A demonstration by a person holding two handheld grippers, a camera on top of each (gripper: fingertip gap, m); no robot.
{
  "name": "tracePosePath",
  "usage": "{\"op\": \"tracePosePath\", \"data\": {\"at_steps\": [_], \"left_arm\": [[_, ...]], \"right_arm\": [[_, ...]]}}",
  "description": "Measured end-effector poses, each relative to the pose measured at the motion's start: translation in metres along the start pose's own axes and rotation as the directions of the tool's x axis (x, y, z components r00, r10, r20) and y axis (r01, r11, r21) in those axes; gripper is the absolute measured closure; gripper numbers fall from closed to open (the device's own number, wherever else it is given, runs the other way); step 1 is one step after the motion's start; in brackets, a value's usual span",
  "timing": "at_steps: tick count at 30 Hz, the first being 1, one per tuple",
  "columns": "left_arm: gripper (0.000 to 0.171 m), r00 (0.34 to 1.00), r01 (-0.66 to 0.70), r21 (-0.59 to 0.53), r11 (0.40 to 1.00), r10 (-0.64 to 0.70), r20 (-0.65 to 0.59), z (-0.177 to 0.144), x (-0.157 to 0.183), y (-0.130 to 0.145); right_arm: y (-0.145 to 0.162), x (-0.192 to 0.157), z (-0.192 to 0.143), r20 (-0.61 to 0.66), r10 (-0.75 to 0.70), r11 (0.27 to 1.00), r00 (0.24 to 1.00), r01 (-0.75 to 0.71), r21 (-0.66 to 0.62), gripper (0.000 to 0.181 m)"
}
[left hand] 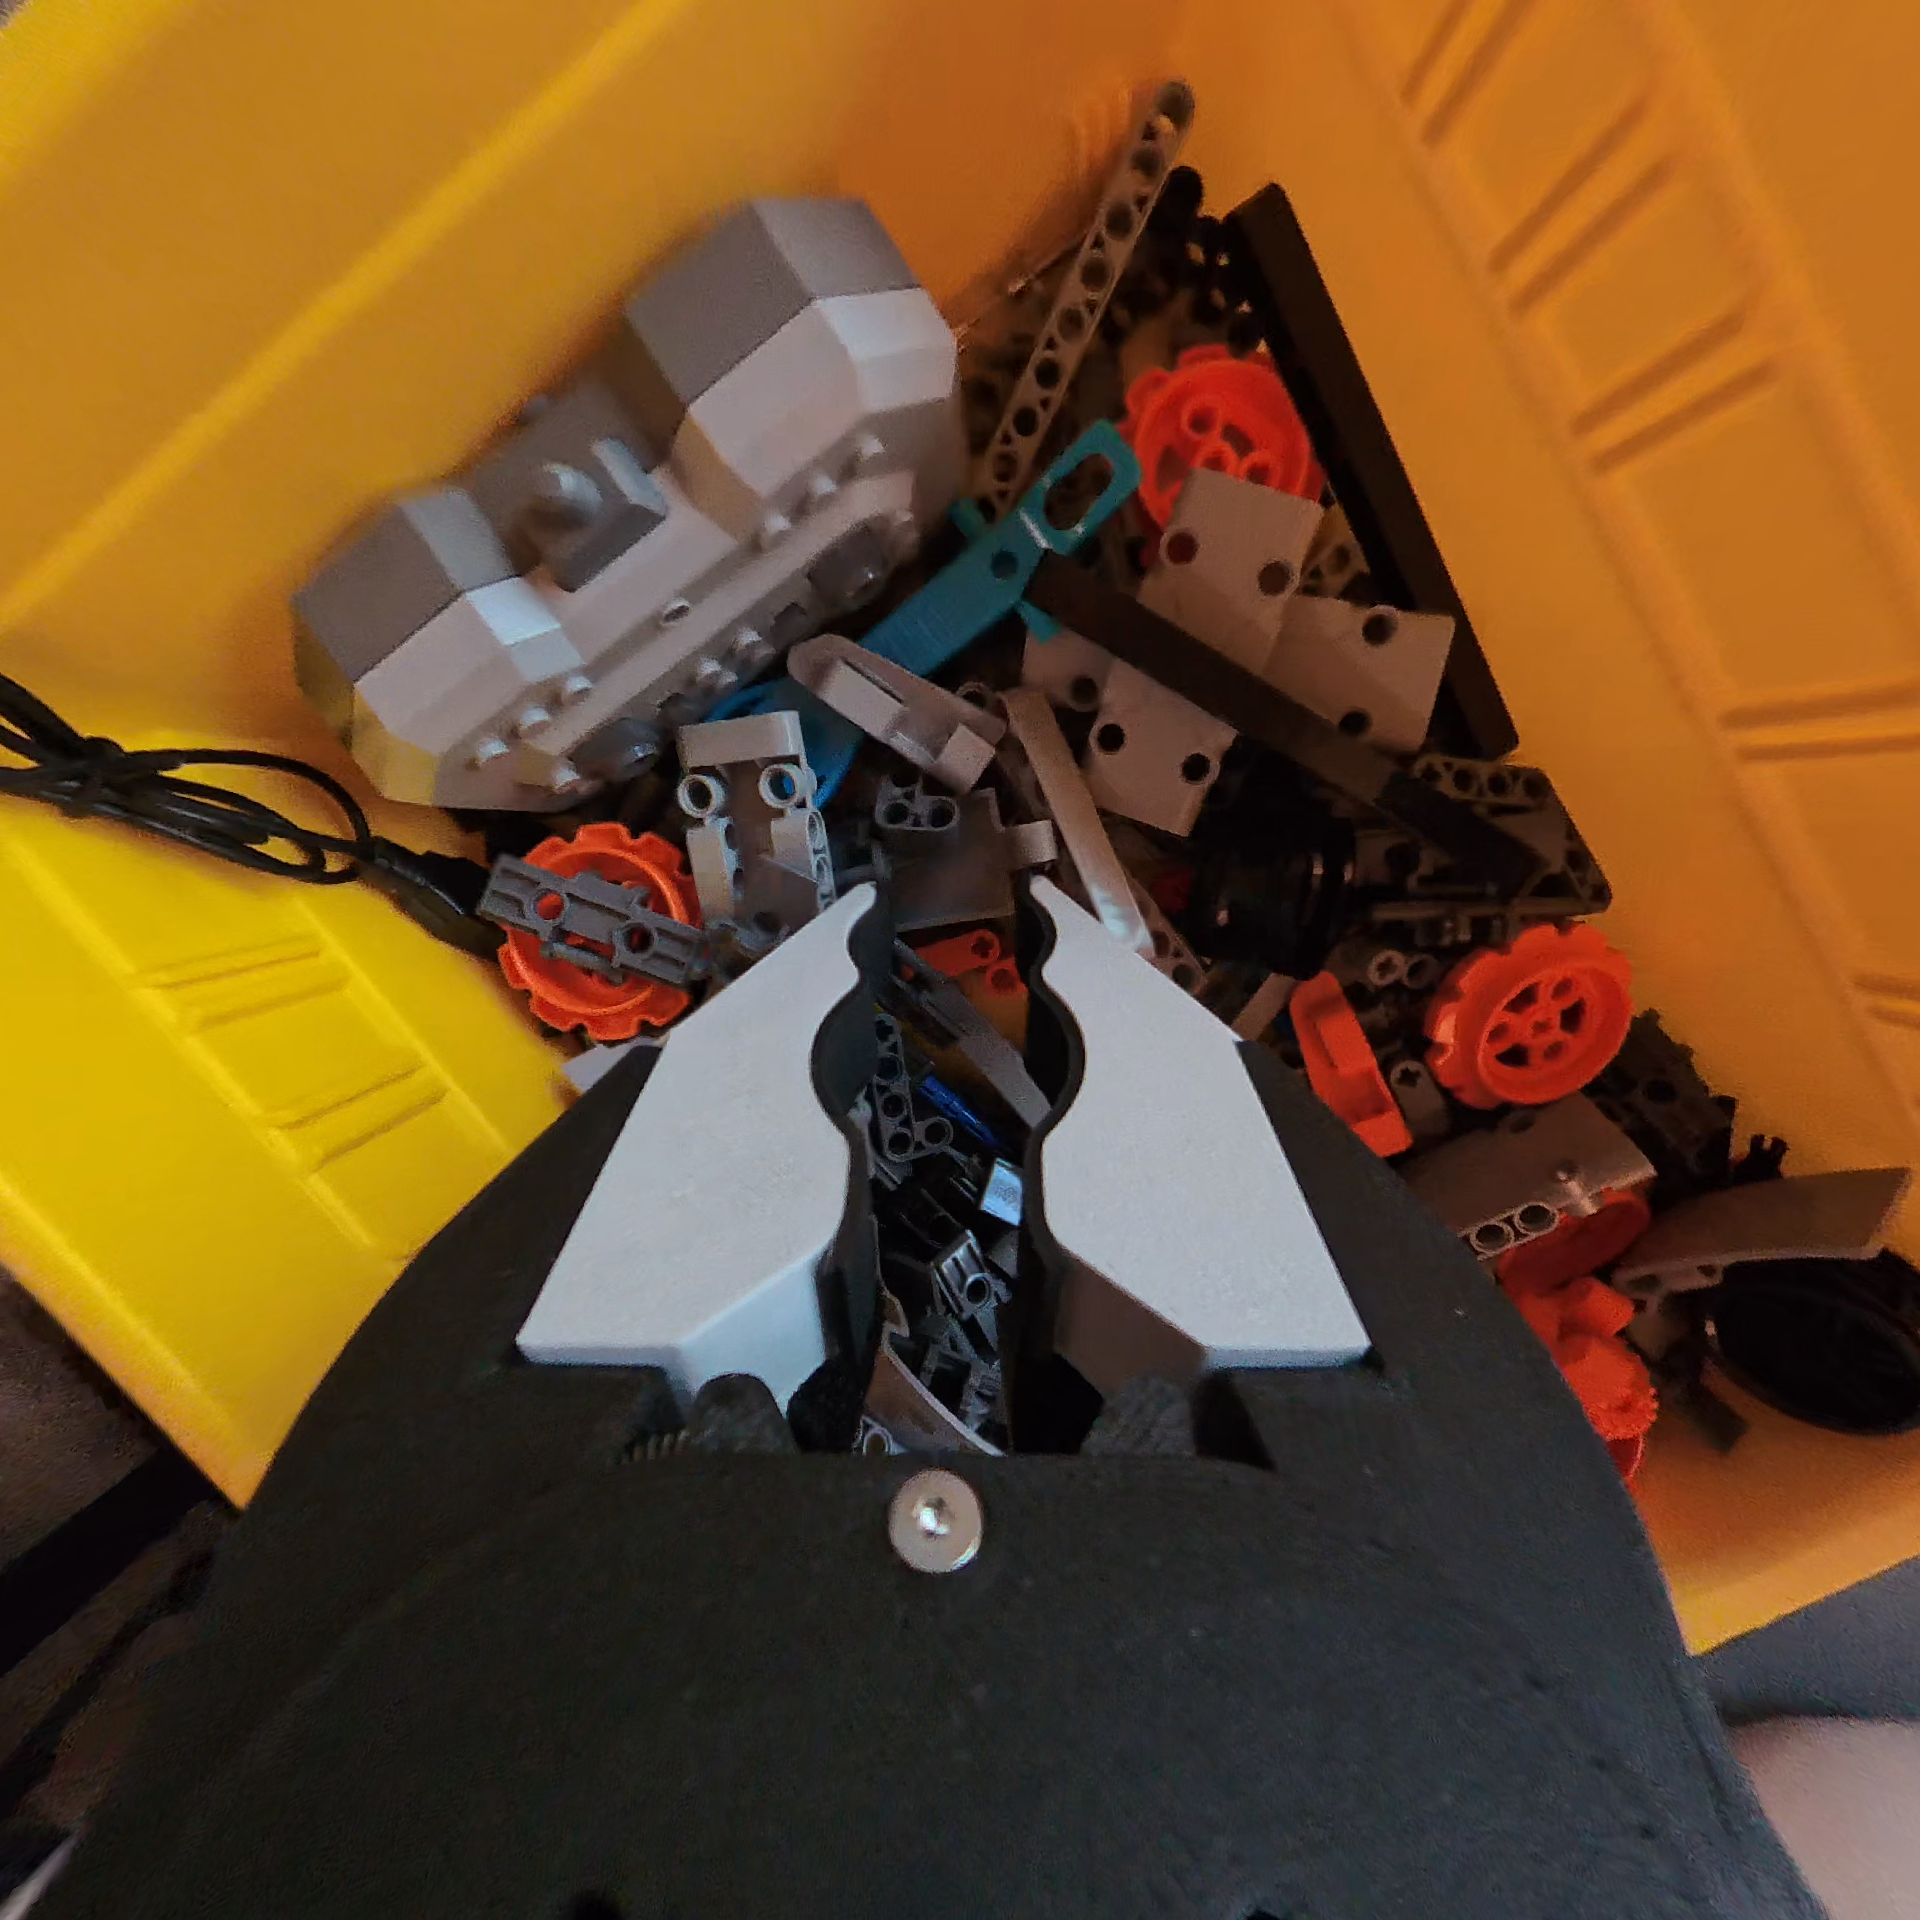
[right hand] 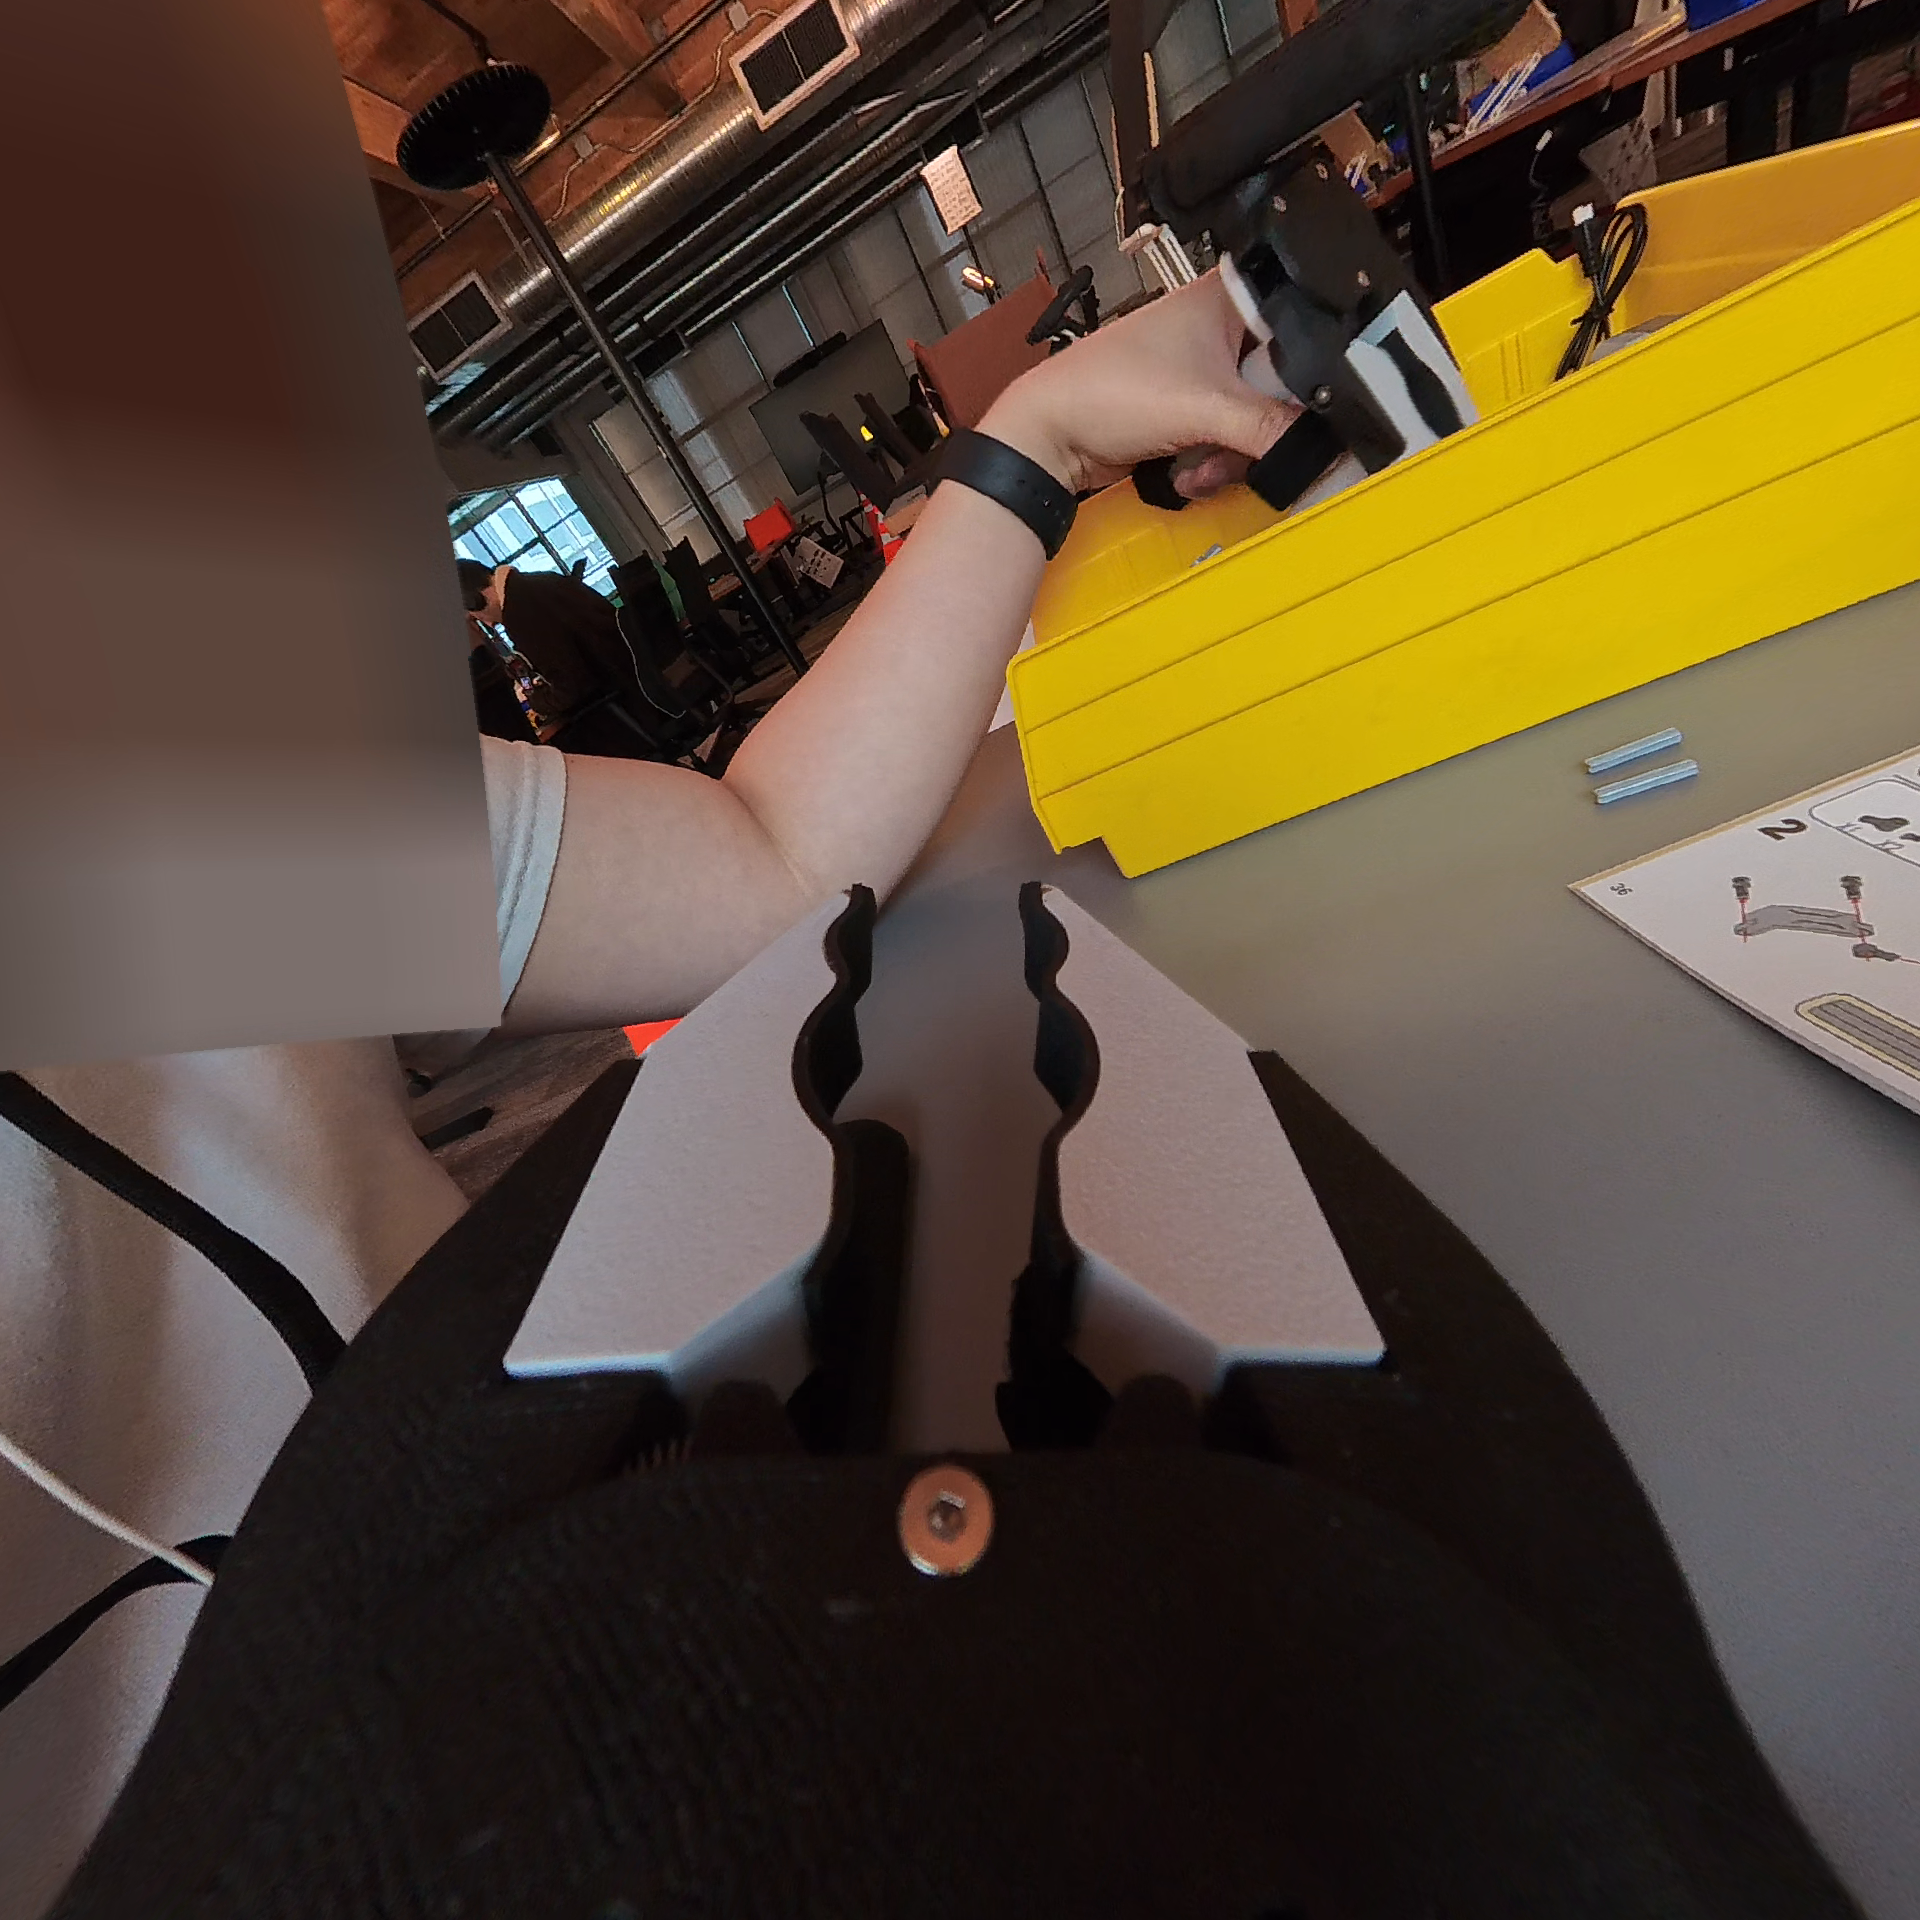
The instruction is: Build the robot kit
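The left hand-held gripper (left hand: 951,914) hangs over a yellow bin (left hand: 260,312) full of building-set parts, its two grey fingers spread with a gap between them and nothing pinched. Off to its left a black cable (left hand: 197,800) trails over the bin's wall and ends in a plug beside an orange gear wheel (left hand: 597,930) crossed by a dark grey connector piece. Ahead and to the left of the fingertips lies a big grey-and-white motor block (left hand: 644,488). Straight ahead sits a small light grey bracket (left hand: 753,805), with a teal strap-like piece (left hand: 997,561) beyond it. Ahead and to the right are pale grey angled blocks (left hand: 1236,582), another orange wheel (left hand: 1210,431) and a long black beam (left hand: 1371,457) against the far wall. To the right, close by the finger, is a third orange wheel (left hand: 1522,1013). Small dark pins and connectors show through the gap between the fingers.

The right hand-held gripper (right hand: 945,899) hovers low over the grey tabletop (right hand: 1455,1195), fingers likewise apart and empty. To its left is the person's bare forearm (right hand: 831,748), wrist in a black band, the hand (right hand: 1132,405) gripping the left hand-held gripper (right hand: 1351,343) above the yellow bin (right hand: 1455,665). Ahead and right, two small pale blue rods (right hand: 1636,764) lie side by side on the tabletop just beside the bin. Furthest right is a printed instruction sheet (right hand: 1787,935).
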State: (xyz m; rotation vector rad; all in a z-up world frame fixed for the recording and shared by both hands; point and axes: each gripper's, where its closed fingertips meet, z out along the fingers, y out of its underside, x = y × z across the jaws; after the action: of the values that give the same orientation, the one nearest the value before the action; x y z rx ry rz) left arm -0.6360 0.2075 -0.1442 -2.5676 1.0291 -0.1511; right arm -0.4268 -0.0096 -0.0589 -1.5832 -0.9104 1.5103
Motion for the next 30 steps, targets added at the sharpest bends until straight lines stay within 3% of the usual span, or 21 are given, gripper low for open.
{"op": "tracePosePath", "data": {"at_steps": [5,11,23,30], "left_arm": [[0.151,0.999,-0.006,0.021,1.000,0.005,0.037,0.000,-0.006,-0.005],[0.155,1.000,0.014,-0.087,0.996,-0.012,0.019,0.001,-0.002,0.016],[0.149,0.985,0.166,-0.207,0.964,-0.152,0.085,0.003,-0.001,0.021],[0.150,0.987,0.135,-0.224,0.965,-0.110,0.119,0.008,-0.004,0.020]], "right_arm": [[0.000,0.000,0.000,0.005,0.010,1.000,1.000,-0.010,0.000,0.153],[0.001,0.000,0.001,0.010,0.018,1.000,1.000,-0.018,-0.001,0.153],[0.001,-0.001,0.001,0.014,0.024,1.000,1.000,-0.024,-0.005,0.153],[0.003,0.000,0.002,0.012,0.023,1.000,1.000,-0.023,-0.016,0.153]]}}
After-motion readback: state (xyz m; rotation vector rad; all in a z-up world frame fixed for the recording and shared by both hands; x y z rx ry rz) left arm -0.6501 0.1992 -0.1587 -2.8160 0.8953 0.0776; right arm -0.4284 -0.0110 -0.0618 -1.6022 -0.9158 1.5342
